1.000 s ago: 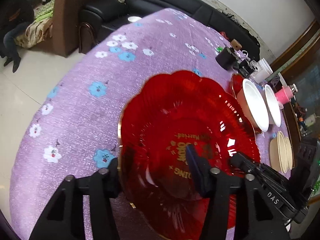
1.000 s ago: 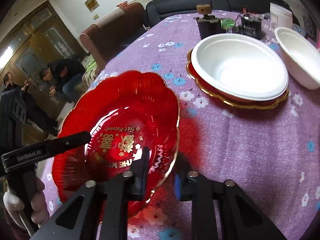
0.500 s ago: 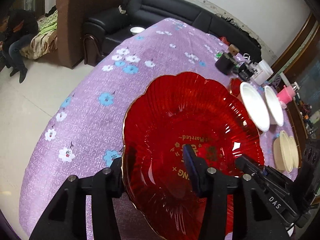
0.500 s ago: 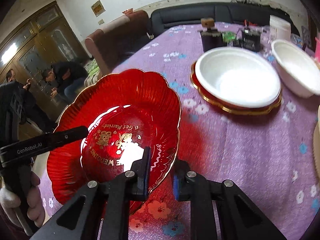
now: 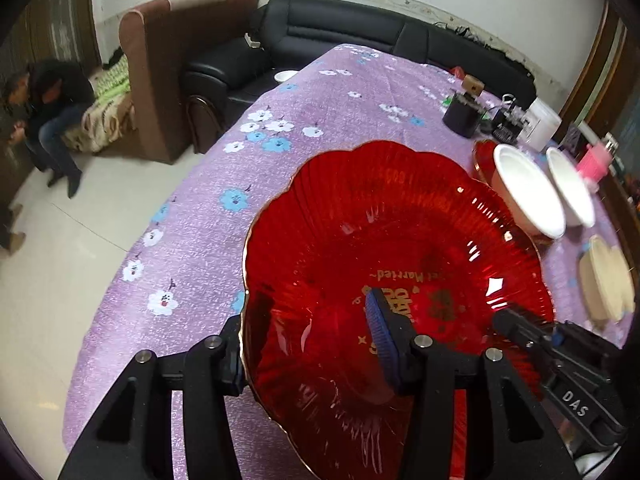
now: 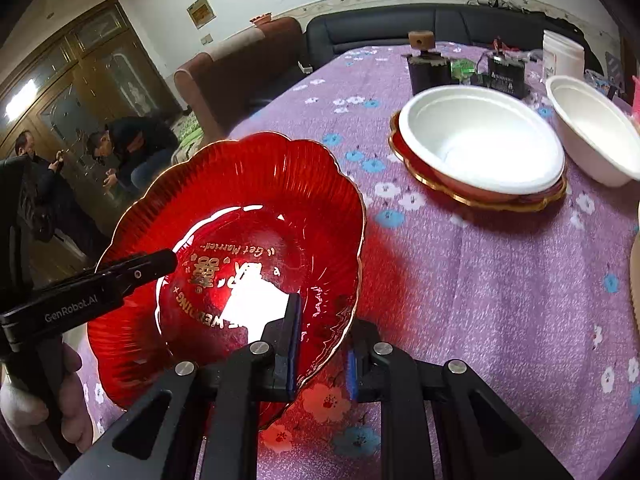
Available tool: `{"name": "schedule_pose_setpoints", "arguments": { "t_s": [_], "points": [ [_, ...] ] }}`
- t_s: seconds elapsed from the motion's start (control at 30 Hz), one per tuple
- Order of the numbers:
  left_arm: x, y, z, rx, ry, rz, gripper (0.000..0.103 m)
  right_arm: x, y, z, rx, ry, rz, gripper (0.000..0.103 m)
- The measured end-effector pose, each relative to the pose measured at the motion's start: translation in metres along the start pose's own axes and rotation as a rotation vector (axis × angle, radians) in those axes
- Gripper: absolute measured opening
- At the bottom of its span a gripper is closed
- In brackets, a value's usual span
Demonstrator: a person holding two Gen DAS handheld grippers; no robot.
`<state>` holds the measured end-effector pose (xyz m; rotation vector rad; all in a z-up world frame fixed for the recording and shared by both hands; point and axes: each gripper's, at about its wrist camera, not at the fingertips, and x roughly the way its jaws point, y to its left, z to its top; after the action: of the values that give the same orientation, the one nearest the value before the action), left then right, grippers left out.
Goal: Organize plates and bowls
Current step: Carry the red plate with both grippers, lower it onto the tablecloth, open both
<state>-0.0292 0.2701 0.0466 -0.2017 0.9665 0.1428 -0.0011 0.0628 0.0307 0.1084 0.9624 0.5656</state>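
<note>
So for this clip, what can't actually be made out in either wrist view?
- Left wrist view: the red plate hides the left gripper's outer finger tip.
- Right wrist view: the white bowl covers most of the second red plate; whether more plates lie underneath is hidden.
- Beige dishes, left view: count unclear, blurred at the edge.

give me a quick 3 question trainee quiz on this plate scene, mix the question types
1. True or false: the red plate is held by both the left tongs and the right tongs.
2. Multiple choice: the nearer white bowl sits on
A. bare tablecloth
B. a second red plate
C. the sofa
3. Fill in: the tablecloth is ____ with small flowers.

Key:
1. True, each pair pinches the rim from an opposite side.
2. B
3. Purple
</note>
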Motion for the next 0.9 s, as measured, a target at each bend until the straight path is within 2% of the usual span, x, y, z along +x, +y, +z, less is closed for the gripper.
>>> {"name": "schedule_pose_setpoints", "arguments": {
  "t_s": [0.17, 0.3, 0.47, 0.7, 0.83, 0.9],
  "points": [
    [0.001, -0.003, -0.005, 0.014, -0.011, 0.019, 0.049, -0.001, -0.007, -0.005, 0.017, 0.000, -0.019, 0.020],
    [-0.004, -0.008, -0.005, 0.028, -0.029, 0.040, 0.055, -0.002, -0.009, -0.007, 0.022, 0.005, -0.019, 0.021],
    [-0.028, -0.014, -0.010, 0.047, -0.110, 0.101, 0.068, -0.011, -0.009, -0.008, 0.054, -0.011, 0.021, 0.025],
    [-0.081, -0.019, -0.026, 0.030, -0.226, 0.155, 0.079, -0.042, -0.016, -0.017, 0.069, -0.087, 0.010, 0.026],
    [-0.099, -0.035, -0.036, 0.062, -0.258, 0.158, 0.080, -0.066, -0.021, -0.025, 0.075, -0.141, -0.003, 0.034],
    [-0.107, -0.045, -0.042, 0.087, -0.273, 0.149, 0.080, -0.078, -0.025, -0.027, 0.072, -0.169, -0.016, 0.042]
  ]
}}
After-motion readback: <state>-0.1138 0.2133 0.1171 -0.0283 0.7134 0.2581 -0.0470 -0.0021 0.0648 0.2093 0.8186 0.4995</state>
